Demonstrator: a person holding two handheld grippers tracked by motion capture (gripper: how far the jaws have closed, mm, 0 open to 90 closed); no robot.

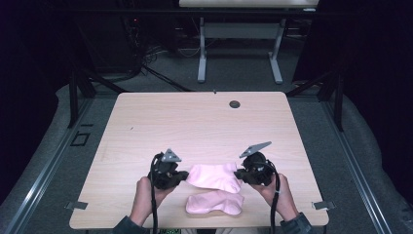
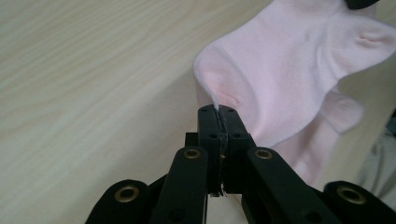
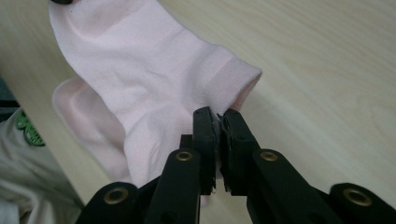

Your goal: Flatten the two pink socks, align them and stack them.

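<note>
Two pink socks lie near the front edge of the wooden table (image 1: pixel 204 117), with no container anywhere on it. The upper sock (image 1: pixel 214 176) is stretched between the two grippers and held a little above the tabletop; the lower sock (image 1: pixel 215 203) lies flat just in front of it, nearer the person, the two overlapping slightly in the high view.

The left gripper (image 1: pixel 181 176) comes in from the left, its hand (image 1: pixel 145 197) low at the table's front edge and its jaws pointing right, towards the sock. In the left gripper view the jaws are pressed together on a thin fold of fabric at the sock's rounded toe end (image 2: pixel 219 100), with only that sliver of cloth between the pads. The right gripper (image 1: pixel 238 174) mirrors it, with its hand (image 1: pixel 278 195) behind and its jaws pointing left. In the right gripper view these jaws are nearly closed too, pinching the fabric just below the ribbed cuff (image 3: pixel 229 81); a narrow gap shows between the pads where the cloth sits.

The held sock's long axis runs left to right across the table, toe towards the left gripper and cuff towards the right one. The lower sock runs roughly the same way, parallel to the table's front edge.
</note>
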